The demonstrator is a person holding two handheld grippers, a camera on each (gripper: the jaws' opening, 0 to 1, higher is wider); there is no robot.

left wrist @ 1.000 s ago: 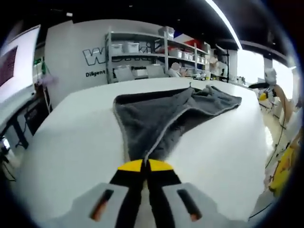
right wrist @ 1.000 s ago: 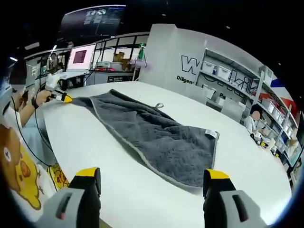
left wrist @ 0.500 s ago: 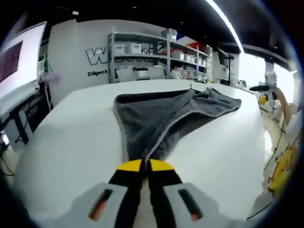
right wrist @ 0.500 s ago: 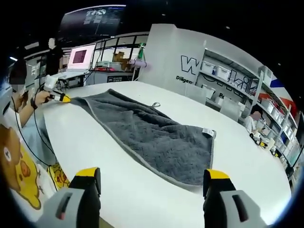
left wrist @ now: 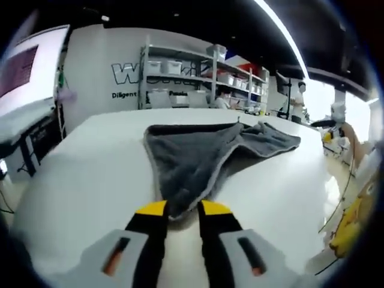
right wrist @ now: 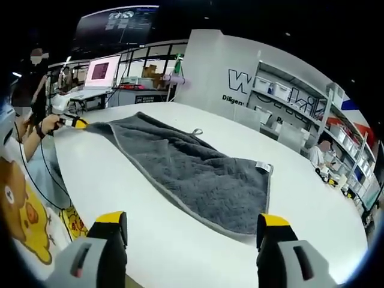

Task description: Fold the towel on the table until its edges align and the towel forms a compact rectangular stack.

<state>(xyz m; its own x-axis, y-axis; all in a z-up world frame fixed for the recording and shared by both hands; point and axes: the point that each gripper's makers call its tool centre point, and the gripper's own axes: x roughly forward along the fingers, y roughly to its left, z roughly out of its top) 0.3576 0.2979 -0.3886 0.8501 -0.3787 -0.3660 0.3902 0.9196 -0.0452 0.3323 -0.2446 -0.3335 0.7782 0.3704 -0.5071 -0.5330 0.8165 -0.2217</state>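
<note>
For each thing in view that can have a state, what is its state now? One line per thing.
towel: spread out on the table, one end gathered to a point, not yet folded into a stack.
left tongs: slightly open, the towel's corner between the tips.
right tongs: wide open, holding nothing, near the table edge.
table: white, bears the towel.

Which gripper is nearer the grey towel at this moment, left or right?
Left. The left gripper has a corner of the towel between its slightly parted jaws. The right gripper hangs open over bare table, short of the towel's near edge, not touching it.
</note>
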